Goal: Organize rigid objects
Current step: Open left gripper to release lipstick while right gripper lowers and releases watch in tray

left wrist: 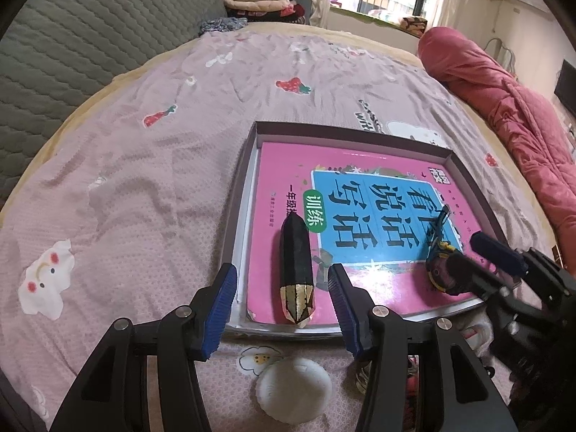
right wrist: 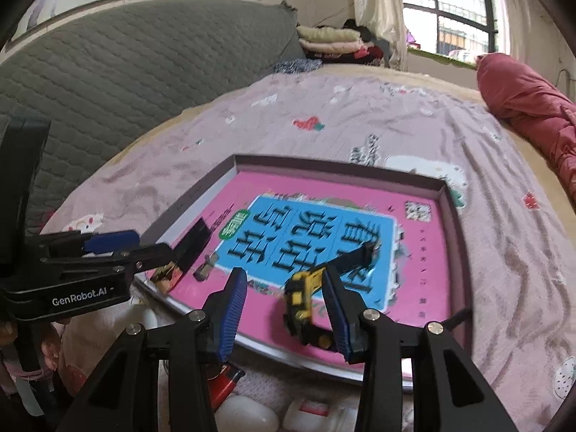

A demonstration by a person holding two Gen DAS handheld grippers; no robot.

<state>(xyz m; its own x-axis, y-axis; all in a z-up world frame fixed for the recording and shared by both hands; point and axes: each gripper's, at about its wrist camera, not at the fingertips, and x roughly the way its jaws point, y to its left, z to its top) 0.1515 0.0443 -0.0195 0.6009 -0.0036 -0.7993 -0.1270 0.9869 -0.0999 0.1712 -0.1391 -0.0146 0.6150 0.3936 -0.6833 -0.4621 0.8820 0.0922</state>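
A shallow dark-rimmed box (left wrist: 360, 133) lies on the bed with a pink book (left wrist: 277, 169) flat inside it. A black and gold pencil-shaped case (left wrist: 297, 270) rests on the book between the fingers of my left gripper (left wrist: 282, 277), which is open with a gap on each side. A yellow and black toy vehicle (right wrist: 304, 298) lies on the book (right wrist: 424, 270) at the box's near right. It sits between the open fingers of my right gripper (right wrist: 284, 273), close against the right pad, with the left pad well clear. The right wrist view shows the left gripper (right wrist: 154, 243) over the case (right wrist: 190, 244).
The bed has a pink printed sheet (left wrist: 144, 180), a grey quilted headboard (left wrist: 72, 43) at the left and a rolled pink quilt (left wrist: 504, 108) at the right. In front of the box lie a white round object (left wrist: 293, 392), a red lighter (right wrist: 225, 385) and white containers (right wrist: 248, 415).
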